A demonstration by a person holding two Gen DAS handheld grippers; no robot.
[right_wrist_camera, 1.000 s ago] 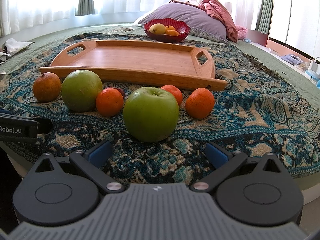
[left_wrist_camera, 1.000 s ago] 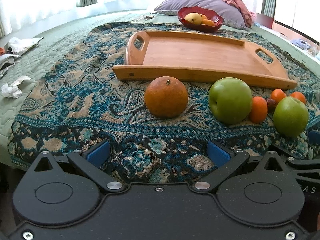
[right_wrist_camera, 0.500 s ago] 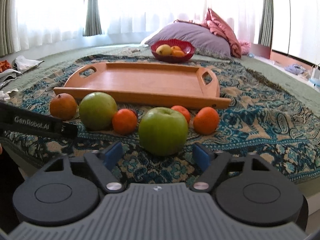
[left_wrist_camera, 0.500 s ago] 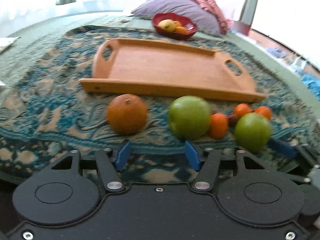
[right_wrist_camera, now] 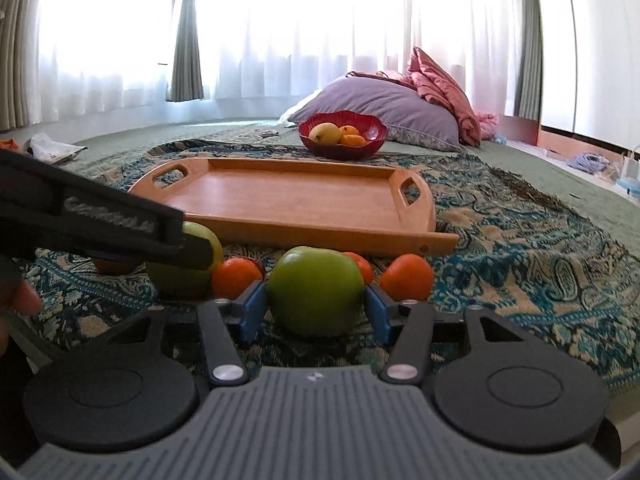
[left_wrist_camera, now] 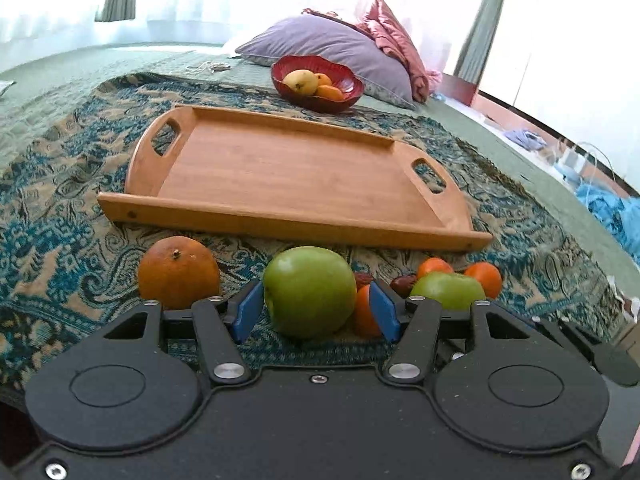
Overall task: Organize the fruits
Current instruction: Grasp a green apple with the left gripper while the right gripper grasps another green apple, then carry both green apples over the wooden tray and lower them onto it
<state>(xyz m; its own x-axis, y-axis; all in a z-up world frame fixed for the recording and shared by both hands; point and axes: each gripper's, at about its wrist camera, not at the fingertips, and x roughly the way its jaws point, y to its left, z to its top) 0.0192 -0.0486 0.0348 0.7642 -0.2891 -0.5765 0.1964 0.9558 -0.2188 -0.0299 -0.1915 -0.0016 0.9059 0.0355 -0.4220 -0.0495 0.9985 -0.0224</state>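
Green apples sit one between each claw's blue pads. The left gripper (left_wrist_camera: 316, 310) brackets the left apple (left_wrist_camera: 310, 290) at twelve o'clock, pads spread beside its flanks, contact unclear. The right gripper (right_wrist_camera: 315, 310) frames the right apple (right_wrist_camera: 316, 290) likewise, spread with small gaps showing. Both fruits rest on the patterned blanket (right_wrist_camera: 520, 240), so each hand is nearest its own. The wooden tray (left_wrist_camera: 296, 168) lies beyond at twelve o'clock, its long axis running nine to three.

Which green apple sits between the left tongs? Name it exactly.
The green apple beside the big brown orange, inside the left tongs; the other green apple lies farther right among tangerines.
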